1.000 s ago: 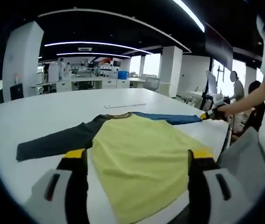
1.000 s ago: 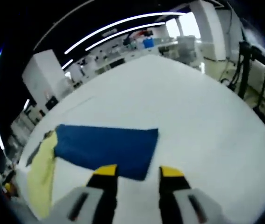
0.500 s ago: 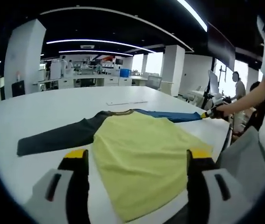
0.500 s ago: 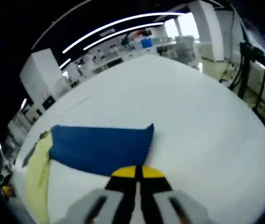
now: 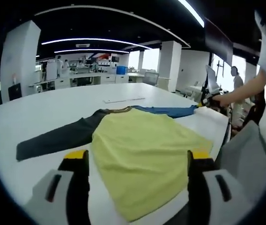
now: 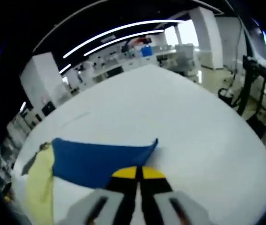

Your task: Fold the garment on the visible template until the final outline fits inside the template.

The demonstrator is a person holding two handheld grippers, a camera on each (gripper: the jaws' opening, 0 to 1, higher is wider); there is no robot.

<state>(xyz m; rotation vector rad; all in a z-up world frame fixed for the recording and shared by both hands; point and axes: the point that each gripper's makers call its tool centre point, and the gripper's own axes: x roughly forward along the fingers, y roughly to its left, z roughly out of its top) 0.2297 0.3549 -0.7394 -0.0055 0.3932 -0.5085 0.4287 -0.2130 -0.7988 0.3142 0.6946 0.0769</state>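
Our right gripper pinches the blue sleeve low-centre, left gripper spread wide; let's fold it slowly across the yellow body.

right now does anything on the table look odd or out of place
Nothing is damaged or spilled. The shirt lies flat on the white table except its blue sleeve, whose cuff is pinched in the right tongs. The left tongs are open.

One garment lies on one white table: it has one yellow body panel, one dark sleeve and one blue sleeve. Two grippers are counted, the left gripper and the right gripper. One paper strip lies beyond.
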